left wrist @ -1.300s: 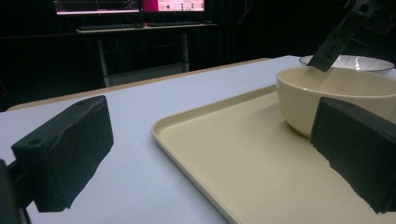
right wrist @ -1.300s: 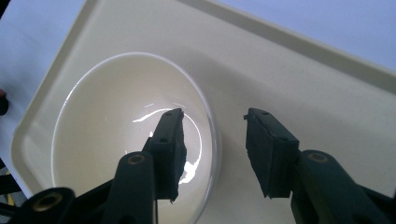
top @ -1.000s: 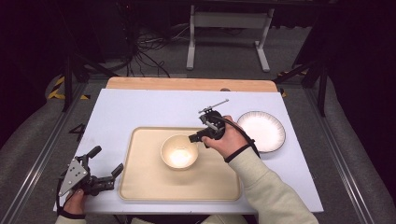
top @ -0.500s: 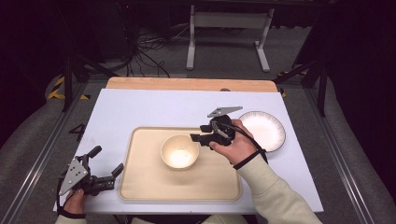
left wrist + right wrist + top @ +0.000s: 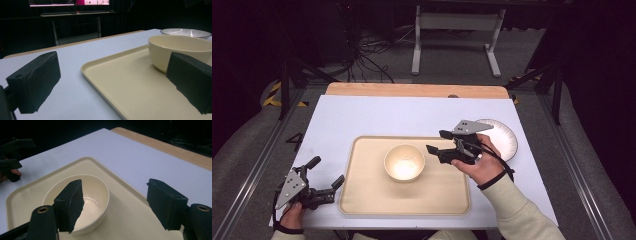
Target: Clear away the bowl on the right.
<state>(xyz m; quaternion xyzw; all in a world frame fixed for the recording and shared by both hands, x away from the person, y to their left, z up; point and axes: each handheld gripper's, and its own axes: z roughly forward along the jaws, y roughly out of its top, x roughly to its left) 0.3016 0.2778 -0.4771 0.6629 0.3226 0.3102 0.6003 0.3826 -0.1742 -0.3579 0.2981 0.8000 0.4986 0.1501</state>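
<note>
A cream bowl [image 5: 404,162] stands upright and empty in the middle of a beige tray [image 5: 362,200]. My right gripper [image 5: 437,142] hovers just right of the bowl, pointing left toward it. Its jaws have just been opening and nothing is between them. In the right gripper view the bowl [image 5: 96,192] lies below and behind the left jaw of that gripper [image 5: 117,203]. My left gripper [image 5: 327,171] rests open and empty at the table's front left, beside the tray's left edge. In the left gripper view that gripper [image 5: 112,82] looks across the tray [image 5: 125,82] to the bowl [image 5: 180,48].
A white ribbed plate [image 5: 502,137] lies on the table right of the tray, behind my right hand, and its rim shows past the bowl as plate [image 5: 186,32]. The pale table top [image 5: 377,115] ends in a wooden strip [image 5: 412,90] at the far side.
My right gripper has drawn away to the right from the bowl's far right rim and its jaws stand wider. The bowl stays on the tray. The left gripper has not moved.
</note>
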